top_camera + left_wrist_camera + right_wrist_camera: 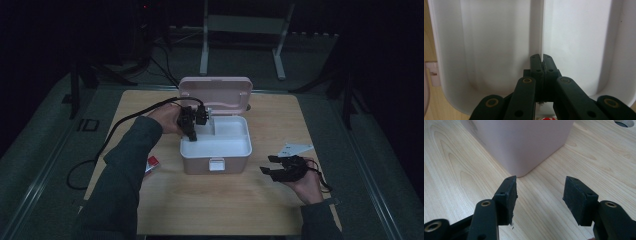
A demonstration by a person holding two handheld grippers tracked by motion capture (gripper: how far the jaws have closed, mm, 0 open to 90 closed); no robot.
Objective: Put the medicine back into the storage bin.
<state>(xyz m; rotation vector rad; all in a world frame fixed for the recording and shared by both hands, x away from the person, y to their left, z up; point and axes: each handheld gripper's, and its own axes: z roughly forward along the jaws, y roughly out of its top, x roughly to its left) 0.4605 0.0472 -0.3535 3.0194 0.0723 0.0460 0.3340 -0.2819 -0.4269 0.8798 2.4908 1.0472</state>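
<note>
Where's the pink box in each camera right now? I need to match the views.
High view: pink box, lid open, table centre.
Left gripper view: its white inside, with a divider wall.
Right gripper view: its pink corner, top centre.
Shared landmark: wooden table.

In the high view, the left gripper [192, 131] covers the near-left corner of the pink box's [216, 162] white inside. A small red-and-white item [152, 163] near the table's [210, 200] left edge is half hidden by the sleeve [122, 170] and too small to identify. The right gripper view cuts the box off at the top edge.
</note>
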